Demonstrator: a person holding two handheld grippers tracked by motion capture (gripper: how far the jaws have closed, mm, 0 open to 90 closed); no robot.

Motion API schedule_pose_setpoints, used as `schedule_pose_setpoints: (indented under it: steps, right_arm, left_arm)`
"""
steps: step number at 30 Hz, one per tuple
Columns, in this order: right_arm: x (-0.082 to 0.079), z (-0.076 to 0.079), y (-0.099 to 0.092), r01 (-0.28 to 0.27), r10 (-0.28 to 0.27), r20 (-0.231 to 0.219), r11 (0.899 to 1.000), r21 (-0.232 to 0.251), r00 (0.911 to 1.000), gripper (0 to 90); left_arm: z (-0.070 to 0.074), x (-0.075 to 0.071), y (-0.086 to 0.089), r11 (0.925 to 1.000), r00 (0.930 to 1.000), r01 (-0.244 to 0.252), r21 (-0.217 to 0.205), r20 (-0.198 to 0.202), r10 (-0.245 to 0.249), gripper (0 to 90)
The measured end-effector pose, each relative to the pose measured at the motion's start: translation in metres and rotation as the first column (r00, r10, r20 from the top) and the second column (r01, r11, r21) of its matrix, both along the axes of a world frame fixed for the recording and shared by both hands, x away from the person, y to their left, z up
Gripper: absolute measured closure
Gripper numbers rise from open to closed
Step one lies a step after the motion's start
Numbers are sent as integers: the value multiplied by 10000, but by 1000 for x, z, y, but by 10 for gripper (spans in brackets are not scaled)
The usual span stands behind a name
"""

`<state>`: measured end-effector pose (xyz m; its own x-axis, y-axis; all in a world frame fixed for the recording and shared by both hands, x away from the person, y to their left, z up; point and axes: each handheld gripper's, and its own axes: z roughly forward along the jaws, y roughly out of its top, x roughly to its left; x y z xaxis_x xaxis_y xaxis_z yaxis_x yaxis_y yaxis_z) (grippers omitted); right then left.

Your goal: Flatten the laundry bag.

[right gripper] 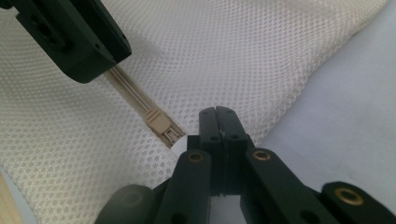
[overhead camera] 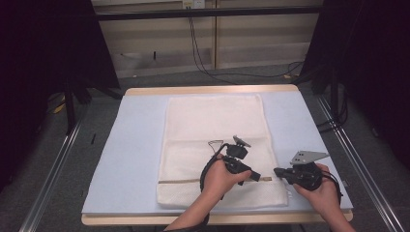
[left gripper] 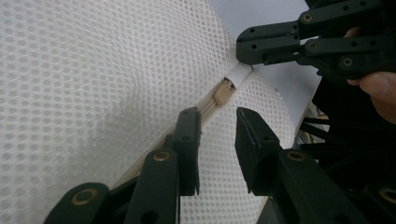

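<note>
Left gripper (overhead camera: 257, 176) points right toward the right gripper (overhead camera: 276, 171), jaws parted. Right gripper's jaws pressed together, tips just right of left gripper. Both forearms enter from below.

Pale blue mat (overhead camera: 140, 145) on wooden table (overhead camera: 208, 90); black cables (overhead camera: 203, 58) on floor behind

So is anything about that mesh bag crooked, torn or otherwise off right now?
Nothing stands out. The mesh bag lies flat and square on the blue mat, with no tears visible. Its zipper slider sits near the zipper's end, where the right hand-held gripper pinches the white end tab.
</note>
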<state>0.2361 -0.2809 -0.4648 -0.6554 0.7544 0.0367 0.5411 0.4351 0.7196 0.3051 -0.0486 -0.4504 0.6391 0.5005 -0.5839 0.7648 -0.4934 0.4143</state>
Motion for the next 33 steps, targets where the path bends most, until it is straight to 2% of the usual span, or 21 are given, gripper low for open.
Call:
schedule_pose_setpoints:
  steps: [1, 2, 3, 4, 7, 9, 10, 12, 14, 15, 16, 18, 19, 20, 21, 23, 24, 26, 31, 32, 33]
  right_arm:
    - [0, 0, 0, 0, 0, 0, 10000, 0, 10000, 900]
    - [0, 0, 1, -34, 33, -35, 10000, -47, 10000, 900]
    - [0, 0, 1, -35, 35, -25, 10000, -63, 10000, 900]
    - [0, -1, 1, -80, 80, -31, 9999, -79, 10000, 900]
    - [0, -1, 1, -134, 134, -27, 9999, -78, 9999, 900]
    - [0, 0, 1, -159, 159, -27, 9998, -83, 9999, 900]
    - [0, 0, 1, -175, 175, -28, 9998, -109, 9998, 900]
    - [0, 0, 1, -173, 172, -75, 9998, -83, 9998, 900]
    - [-1, 1, 0, -128, 127, -132, 9999, -95, 9998, 900]
    - [-2, 0, 0, -154, 153, -117, 9998, -90, 9998, 900]
    - [-2, 0, 0, -154, 153, -117, 9998, -90, 9998, 900]
    - [-3, -2, -1, -126, 125, -210, 9999, -23, 9997, 900]
    - [-2, -2, -1, -132, 130, -192, 9999, -80, 9997, 900]
    - [-2, -2, -1, -132, 130, -192, 9999, -80, 9997, 900]
    - [-3, -2, 0, -189, 187, -191, 9998, -109, 9996, 900]
    - [-3, -3, 0, -207, 204, -146, 9997, -163, 9997, 900]
    - [-3, -4, -1, -155, 152, -268, 9998, -114, 9995, 900]
    - [-3, -5, -2, -164, 162, -266, 9998, -91, 9995, 900]
    - [-3, -6, -2, -121, 118, -324, 9999, -95, 9994, 900]
    - [-3, -6, -2, -118, 115, -339, 9999, -86, 9994, 900]
    - [-3, -6, -2, -117, 113, -345, 9999, -97, 9993, 900]
  left_arm:
    - [-1, 1, 0, 9998, 9998, 214, 46, 58, -214, 700]
    - [-3, 2, -3, 9997, 9997, 232, 62, -71, -231, 700]
    - [-4, 0, -7, 9997, 9996, -196, -159, -212, 193, 700]
    - [-4, 2, -6, 9999, 9997, 150, -62, -174, -151, 700]
    - [-6, 2, -9, 10000, 9998, 30, -68, -209, -31, 700]
    - [-7, 3, -10, 9998, 9995, 198, -87, -257, -200, 698]
    - [-9, 3, -12, 9997, 9991, -142, -214, -408, 133, 698]
    - [-9, 5, -11, 9999, 9995, 72, -127, -310, -76, 696]
    - [-11, 4, -15, 9996, 9988, -182, -229, -468, 172, 692]
    - [-12, 5, -14, 10000, 9993, 72, -43, -358, -73, 692]
    - [-12, 5, -14, 10000, 9993, 72, -43, -358, -73, 693]
    - [-14, 4, -18, 9990, 9970, -380, -242, -682, 362, 700]
    - [-15, 7, -17, 9999, 9984, 55, -99, -558, -61, 703]
    - [-15, 7, -17, 9999, 9984, 55, -99, -558, -61, 703]
    - [-15, 6, -20, 9998, 9981, -153, -105, -606, 146, 705]
    - [-15, 7, -19, 10000, 9986, -8, -16, -527, 8, 709]
    - [-17, 7, -22, 9999, 9974, -86, -70, -716, 81, 713]
    - [-18, 7, -23, 9999, 9978, -148, -60, -655, 144, 724]
    - [-20, 7, -28, 9998, 9965, -157, 75, -823, 163, 746]
    - [-21, 5, -31, 9992, 9955, -400, -8, -860, 398, 747]
    - [-21, 5, -31, 9992, 9955, -400, -8, -860, 398, 750]
